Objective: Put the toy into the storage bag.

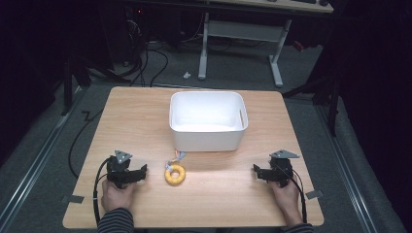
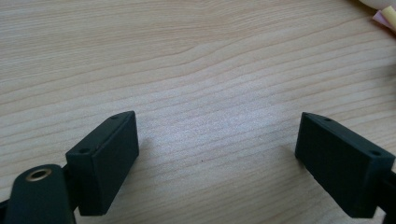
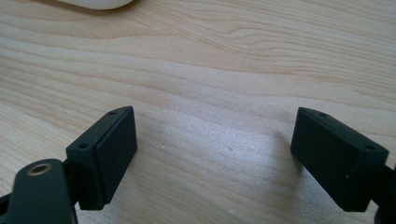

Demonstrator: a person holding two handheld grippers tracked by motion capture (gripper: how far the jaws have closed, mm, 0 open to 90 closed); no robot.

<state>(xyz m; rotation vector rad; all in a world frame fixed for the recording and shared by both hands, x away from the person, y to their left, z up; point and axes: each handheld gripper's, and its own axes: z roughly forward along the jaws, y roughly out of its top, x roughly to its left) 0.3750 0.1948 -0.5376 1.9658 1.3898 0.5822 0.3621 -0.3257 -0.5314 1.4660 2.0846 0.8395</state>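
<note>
The left gripper (image 1: pixel 138 173) rests low over the table (image 1: pixel 145 116), left of the ring (image 1: pixel 175 174) and apart from it, its jaws spread wide with bare wood between them. The yellow ring lies flat on the table just in front of the white bin (image 1: pixel 207 120), a small coloured tag at its far edge. The right gripper (image 1: pixel 260 174) sits well right of the ring, released too, jaws wide over bare wood.
</note>
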